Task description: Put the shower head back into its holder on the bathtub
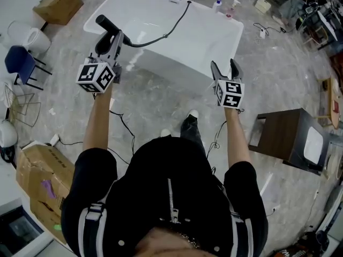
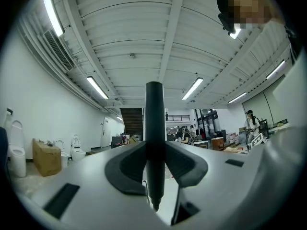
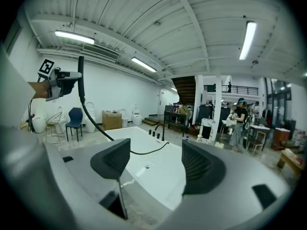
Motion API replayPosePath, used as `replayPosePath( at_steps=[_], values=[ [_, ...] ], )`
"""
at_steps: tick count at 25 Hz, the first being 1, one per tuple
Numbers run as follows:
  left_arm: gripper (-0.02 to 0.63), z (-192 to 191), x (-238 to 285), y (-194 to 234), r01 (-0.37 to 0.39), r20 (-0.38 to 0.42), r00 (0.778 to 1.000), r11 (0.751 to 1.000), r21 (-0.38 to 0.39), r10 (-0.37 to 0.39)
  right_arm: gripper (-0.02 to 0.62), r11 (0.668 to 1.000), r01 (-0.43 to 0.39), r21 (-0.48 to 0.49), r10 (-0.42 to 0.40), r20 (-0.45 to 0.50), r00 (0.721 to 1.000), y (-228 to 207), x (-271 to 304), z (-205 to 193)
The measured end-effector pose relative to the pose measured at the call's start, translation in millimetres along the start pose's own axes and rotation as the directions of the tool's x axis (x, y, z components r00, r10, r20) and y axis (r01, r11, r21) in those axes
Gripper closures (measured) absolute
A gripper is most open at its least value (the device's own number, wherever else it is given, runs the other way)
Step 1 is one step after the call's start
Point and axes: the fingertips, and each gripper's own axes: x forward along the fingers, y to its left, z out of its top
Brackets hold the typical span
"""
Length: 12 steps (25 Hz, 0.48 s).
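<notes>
One slip risk: your left tool [image 1: 111, 43] clamps the shower head [image 1: 105, 23]; your right tool [image 1: 224, 66] gapes empty. The trailing hose [image 1: 161, 36] may tug it loose.

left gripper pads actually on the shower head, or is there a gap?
Touching. In its own view, the left gripper has both pads pressed against the sides of the black shower head, with no gap.

cardbd box [image 1: 58, 3] far L | blue chair [image 1: 19, 62] + toilet [image 1: 29, 36] L | wire chair [image 1: 19, 103] | dk side table [image 1: 284, 138] R | cables [image 1: 126, 126] on floor [image 1: 161, 98]
</notes>
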Motion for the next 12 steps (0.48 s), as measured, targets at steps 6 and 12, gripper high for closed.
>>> replayPosePath(
  at_steps=[6, 12],
  values=[
    [0.474, 1, -3, 18, 0.0, 0.0, 1.0, 1.0, -0.011, 0.0, 0.227, 0.999, -0.023, -0.033, 0.022, -0.027, 0.999, 26, 19, -3],
    [0.474, 3, -4, 33, -0.014, 0.004, 1.0, 1.0, -0.017, 0.014, 0.198, 0.996, -0.068, -0.06, 0.063, -0.074, 0.995, 48, 37, -14]
  ],
)
